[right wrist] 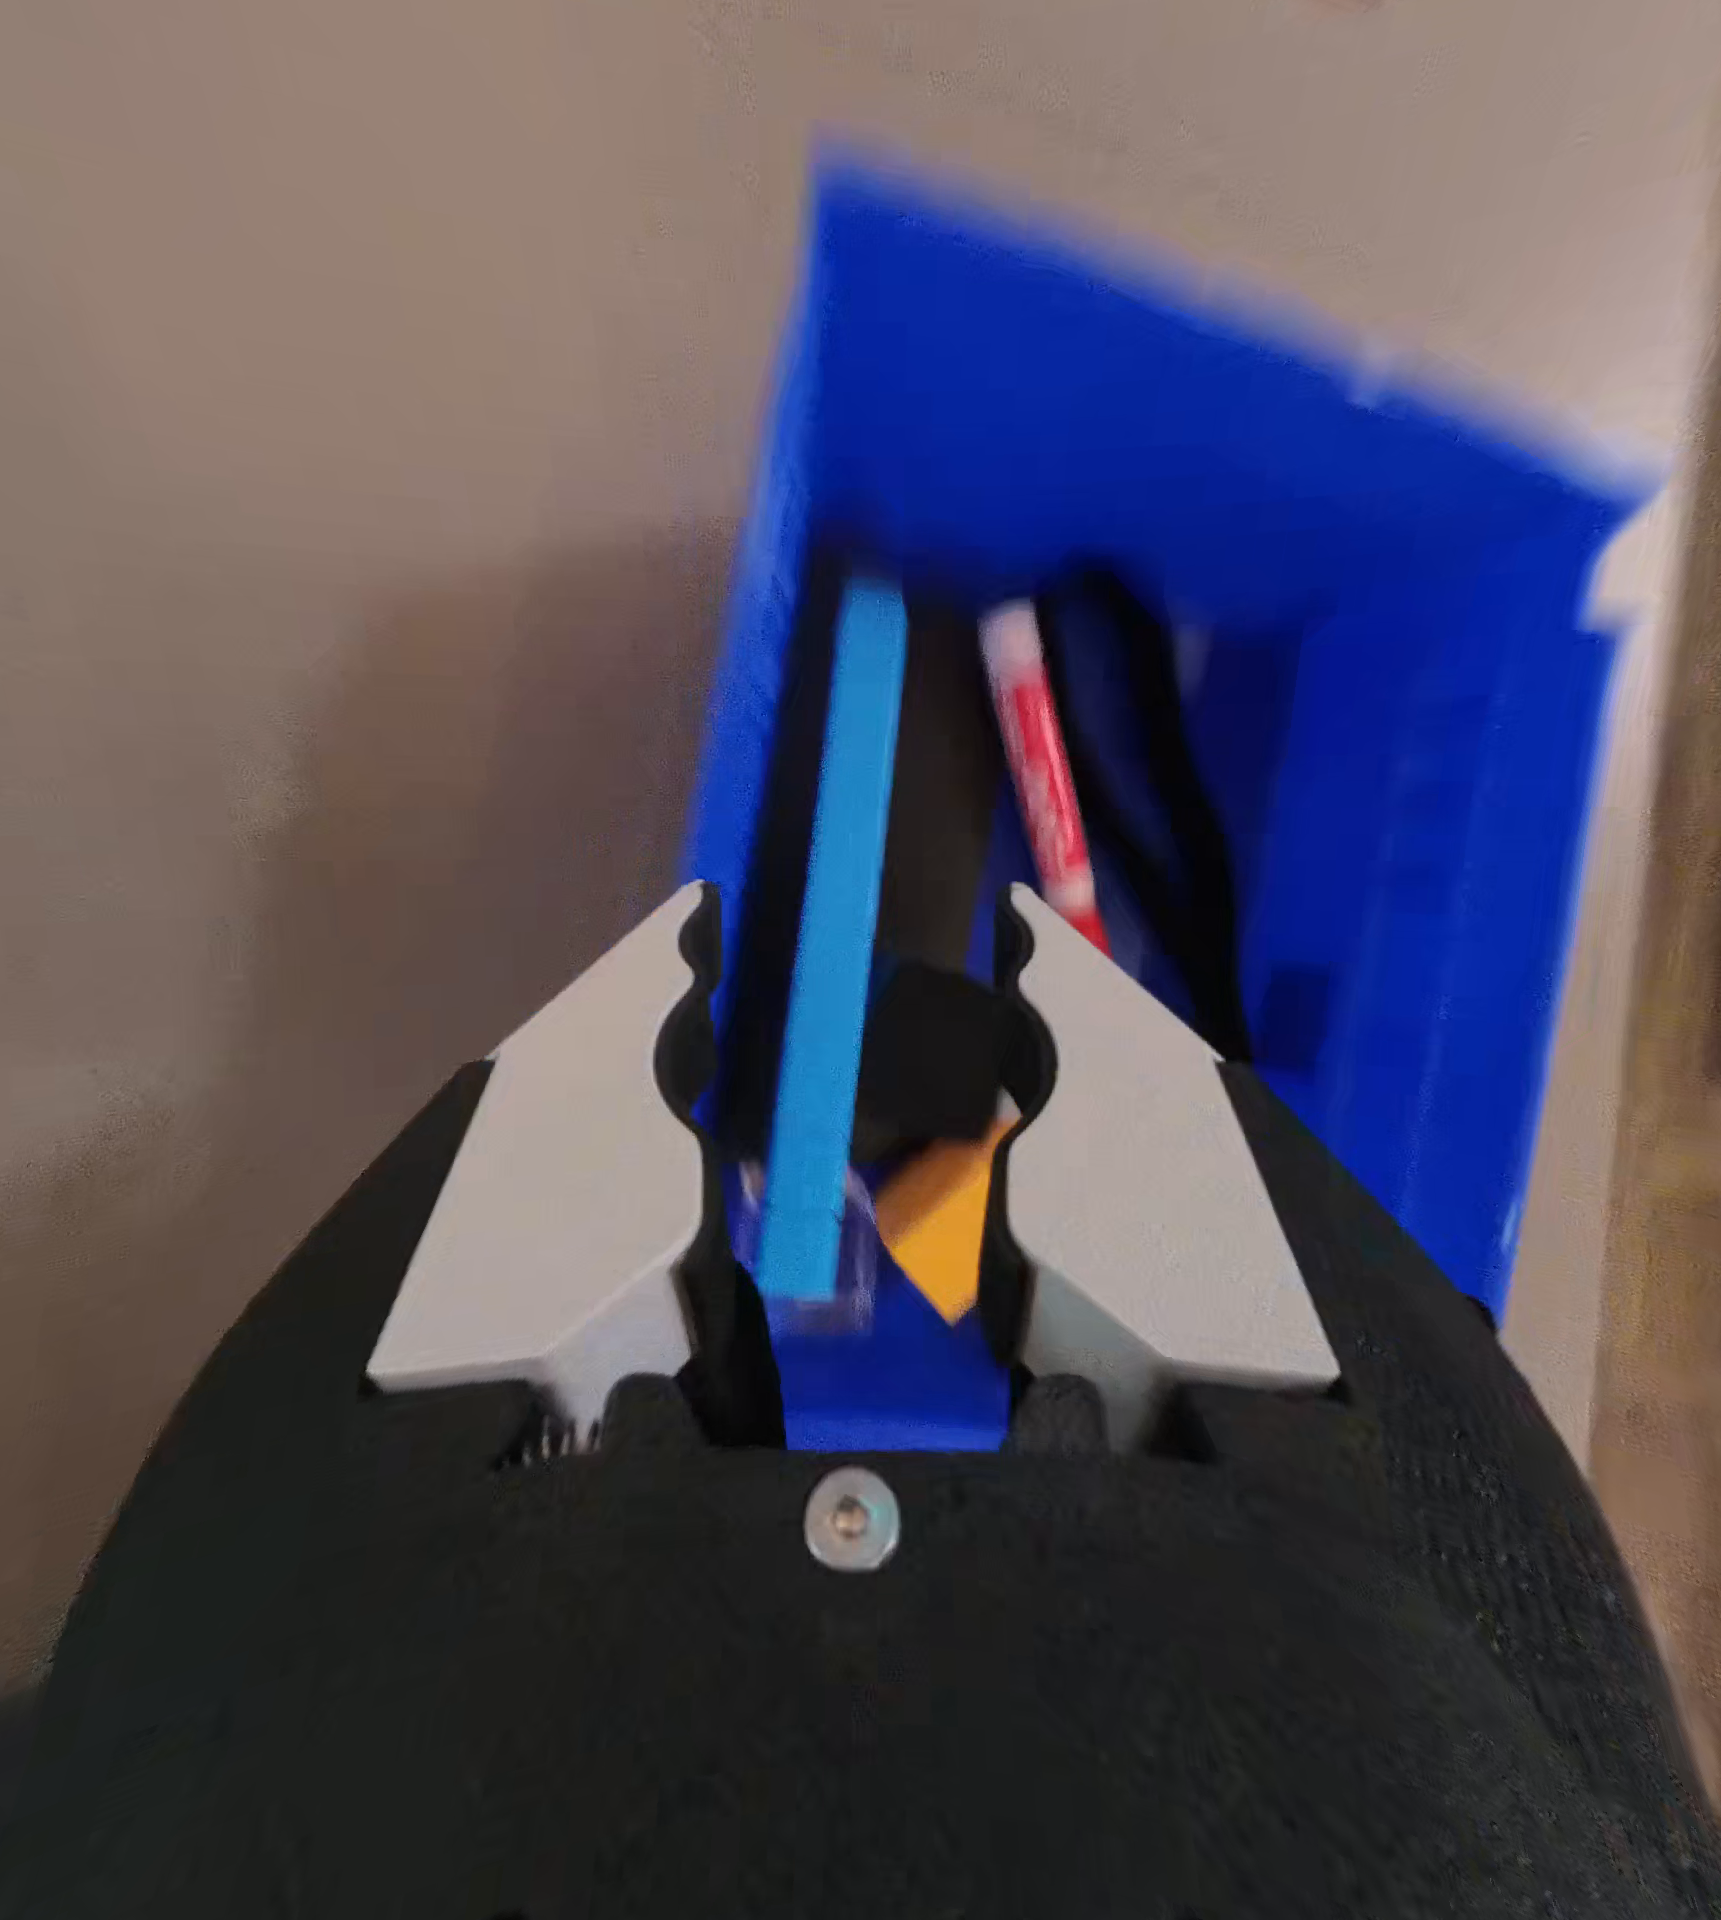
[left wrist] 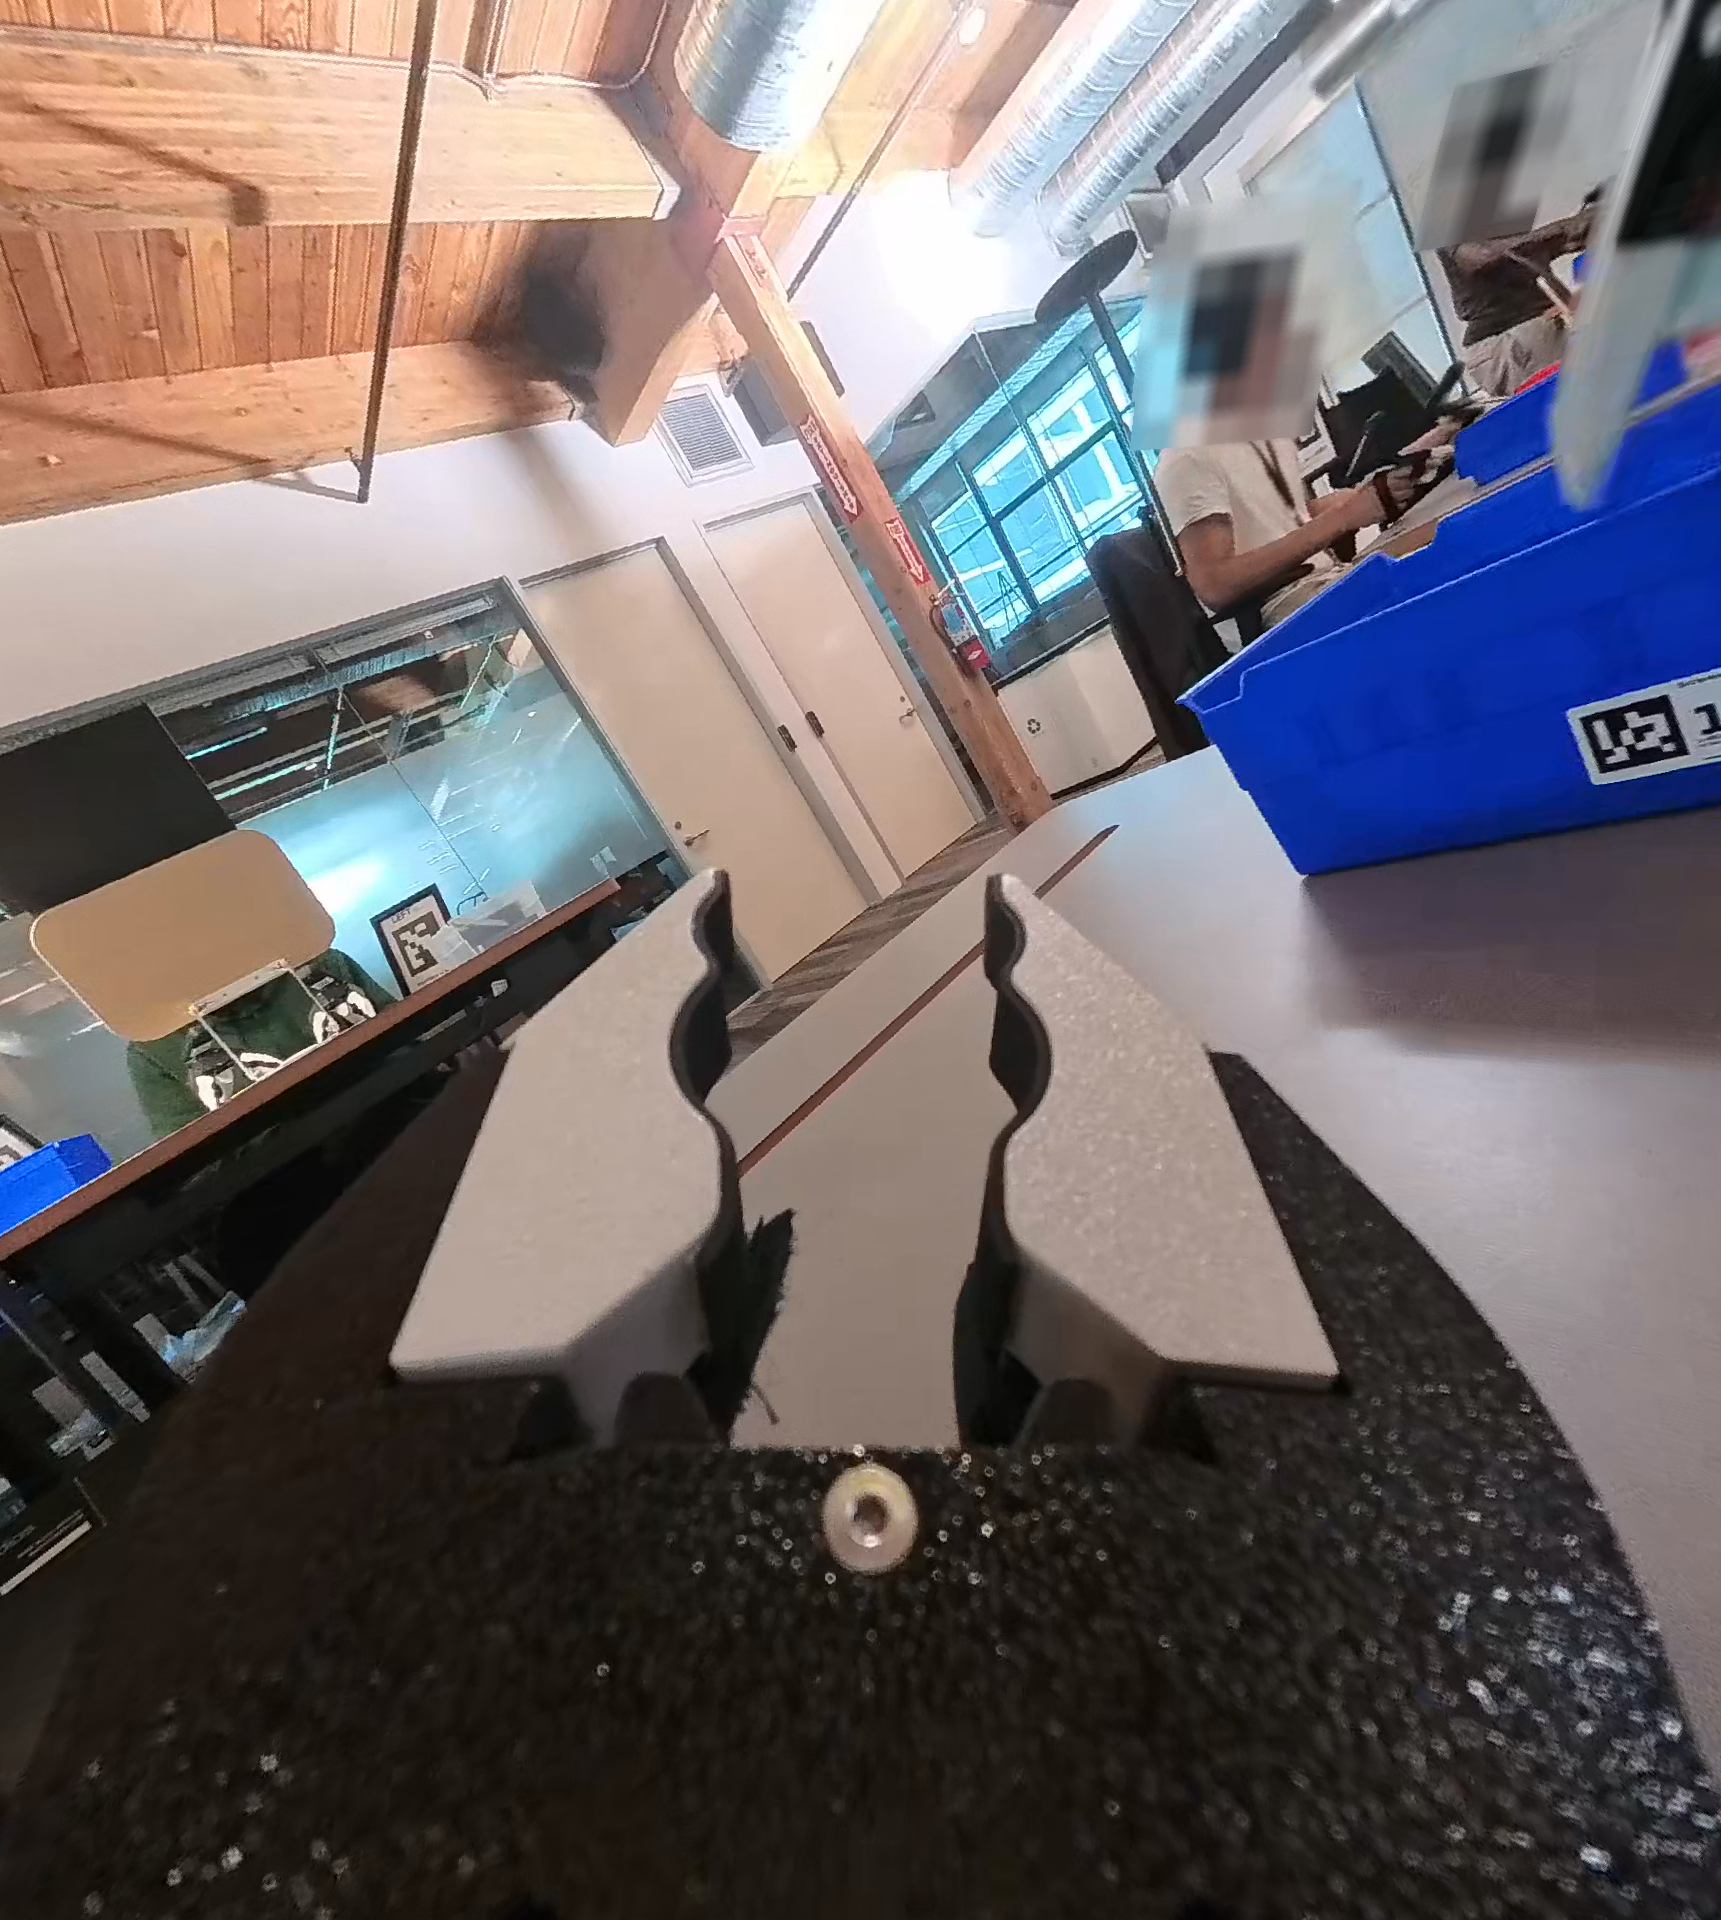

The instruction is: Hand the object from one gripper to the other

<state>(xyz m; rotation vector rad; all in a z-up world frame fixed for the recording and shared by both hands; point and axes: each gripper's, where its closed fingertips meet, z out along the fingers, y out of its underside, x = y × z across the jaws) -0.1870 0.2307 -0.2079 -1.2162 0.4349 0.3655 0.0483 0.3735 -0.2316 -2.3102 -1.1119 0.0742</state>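
Left tongs [left wrist: 856,914] parted, empty | right tongs [right wrist: 861,914] parted | grey table [left wrist: 1458,1091] | blue bin [left wrist: 1521,665]

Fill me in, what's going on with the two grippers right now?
Nothing has been picked up yet. The right gripper is open above a blue bin, aimed at a light blue bar lying beside a red marker and black items; the view is blurred. The left gripper is open and empty, low over the grey table next to the bin.
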